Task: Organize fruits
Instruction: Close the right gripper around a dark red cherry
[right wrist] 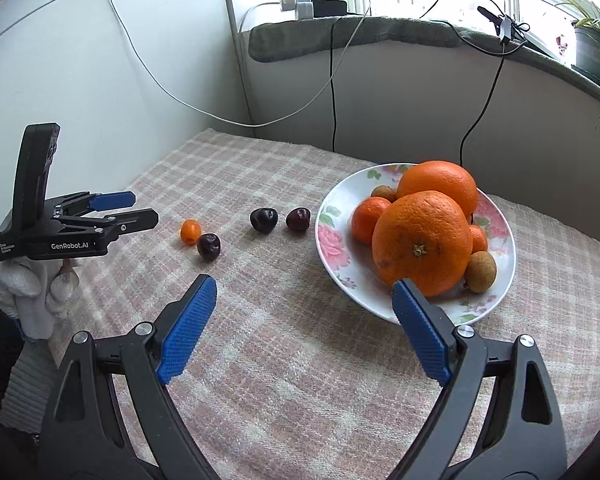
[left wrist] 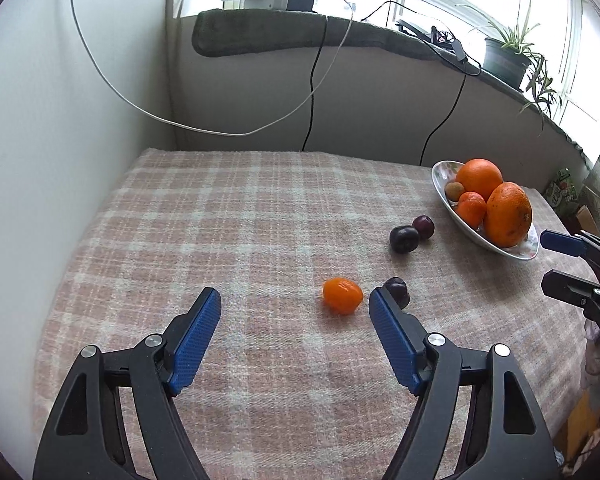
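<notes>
A floral plate holds two big oranges, small tangerines and small brown fruits. On the checked cloth lie a kumquat and three dark cherries, also in the right wrist view. My left gripper is open and empty, just short of the kumquat. My right gripper is open and empty, in front of the plate's near left rim.
The cloth-covered table meets white walls at left and back. Cables hang behind. A padded sill carries chargers and a potted plant. The right gripper shows at the left wrist view's right edge.
</notes>
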Demonstrator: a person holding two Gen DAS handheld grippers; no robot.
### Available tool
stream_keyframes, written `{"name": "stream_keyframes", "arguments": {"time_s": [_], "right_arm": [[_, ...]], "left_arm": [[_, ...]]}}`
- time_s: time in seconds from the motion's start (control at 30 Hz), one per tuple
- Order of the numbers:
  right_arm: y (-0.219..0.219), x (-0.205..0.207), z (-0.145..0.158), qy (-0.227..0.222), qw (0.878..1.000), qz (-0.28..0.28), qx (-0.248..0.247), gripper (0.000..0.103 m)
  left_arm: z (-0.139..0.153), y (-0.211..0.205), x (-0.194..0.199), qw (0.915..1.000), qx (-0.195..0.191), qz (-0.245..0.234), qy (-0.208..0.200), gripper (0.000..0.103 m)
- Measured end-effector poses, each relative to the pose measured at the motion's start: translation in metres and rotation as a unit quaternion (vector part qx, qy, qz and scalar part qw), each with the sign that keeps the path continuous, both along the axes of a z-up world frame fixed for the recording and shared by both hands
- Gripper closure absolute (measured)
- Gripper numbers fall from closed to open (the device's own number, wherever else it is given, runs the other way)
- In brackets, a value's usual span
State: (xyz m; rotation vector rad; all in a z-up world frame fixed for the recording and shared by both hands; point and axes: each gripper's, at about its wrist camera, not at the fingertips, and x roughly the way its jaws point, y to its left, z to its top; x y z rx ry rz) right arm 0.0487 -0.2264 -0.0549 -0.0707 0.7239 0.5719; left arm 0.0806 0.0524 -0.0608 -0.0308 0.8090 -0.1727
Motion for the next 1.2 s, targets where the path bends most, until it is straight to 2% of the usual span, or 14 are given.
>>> {"name": "stream_keyframes", "arguments": {"time_s": [0.03, 0.07, 0.13, 0.2, 0.27, 0.3, 0.47, 0.6, 0.67, 0.87, 1.2], "right_arm": [[0.003, 0.001, 0.000, 0.000, 1.000, 0.006, 0.001, 0.012], [0.008, 0.001, -0.001, 0.001, 1.000, 0.013, 0.000, 0.016], [0.017, 0.005, -0.004, 0.010, 1.000, 0.030, 0.001, 0.024], [0.026, 0.008, -0.007, 0.024, 0.999, 0.044, 0.005, 0.032], [0.035, 0.011, -0.011, 0.041, 0.997, 0.061, 0.013, 0.044], [0.039, 0.013, -0.013, 0.048, 0.996, 0.068, 0.018, 0.047], [0.059, 0.022, -0.022, 0.073, 0.993, 0.092, 0.025, 0.059], [0.070, 0.034, -0.028, 0.094, 0.990, 0.096, 0.036, 0.062], [0.073, 0.039, -0.030, 0.104, 0.989, 0.098, 0.044, 0.068], [0.083, 0.050, -0.036, 0.120, 0.986, 0.105, 0.048, 0.071], [0.097, 0.055, -0.043, 0.122, 0.985, 0.117, 0.025, 0.071]], "left_arm": [[-0.001, 0.001, -0.001, 1.0000, 0.000, -0.005, 0.002, 0.039], [-0.002, 0.002, -0.003, 0.9999, -0.003, -0.009, 0.004, 0.042], [-0.005, 0.004, -0.003, 0.9996, -0.014, -0.023, 0.009, 0.057], [-0.007, 0.003, -0.003, 0.9989, -0.025, -0.037, 0.015, 0.067], [-0.008, 0.000, -0.003, 0.9982, -0.027, -0.052, 0.015, 0.070], [-0.008, -0.002, -0.002, 0.9978, -0.025, -0.059, 0.015, 0.072], [-0.011, -0.014, 0.002, 0.9951, -0.017, -0.095, 0.022, 0.076], [-0.016, -0.015, 0.009, 0.9943, -0.017, -0.101, 0.030, 0.077], [-0.018, -0.016, 0.012, 0.9939, -0.014, -0.105, 0.033, 0.079], [-0.022, -0.019, 0.021, 0.9926, -0.014, -0.114, 0.040, 0.079], [-0.029, -0.023, 0.038, 0.9911, -0.022, -0.121, 0.050, 0.078]]}}
